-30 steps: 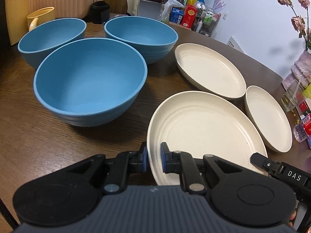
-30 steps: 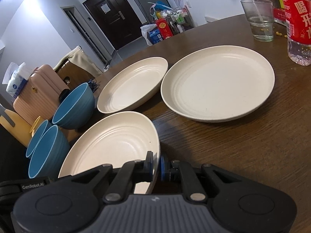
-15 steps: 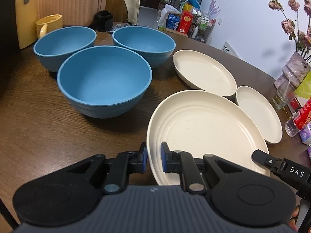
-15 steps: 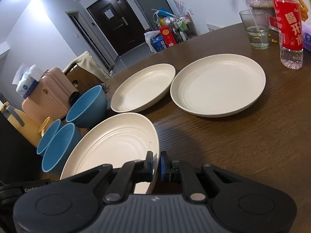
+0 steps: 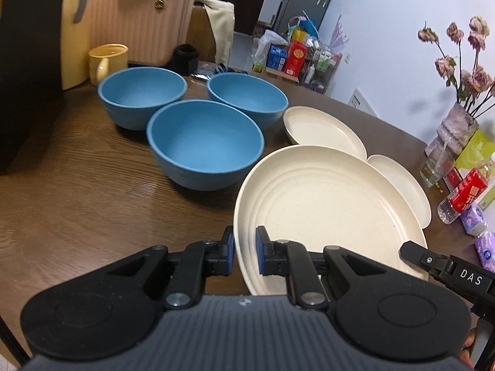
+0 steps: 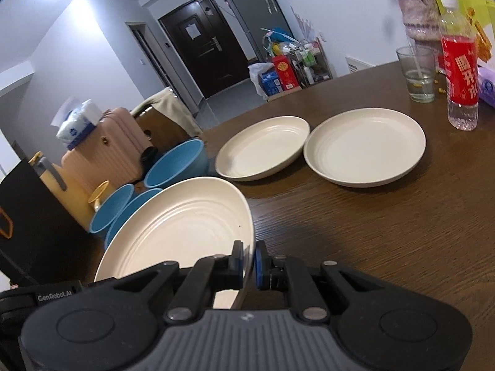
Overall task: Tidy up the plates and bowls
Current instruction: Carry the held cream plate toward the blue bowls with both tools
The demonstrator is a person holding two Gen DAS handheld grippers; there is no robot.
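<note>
near rim of held cream plate (image 5: 324, 204) hidden behind left gripper (image 5: 244, 252) body. two farther plates (image 5: 321, 130) partly covered by that plate. in right wrist view, two blue bowls (image 6: 117, 207) half hidden behind that plate. bottle (image 5: 464, 191) label too small to read; vase (image 5: 454, 126) beyond that plate cut by right edge.

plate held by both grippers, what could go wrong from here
1. The plate is pinched only at its thin rim by the left gripper and right gripper; it could slip or twist if the hands drift apart.
2. Its far edge hangs above two plates on the table; lowering unevenly may knock them.
</note>
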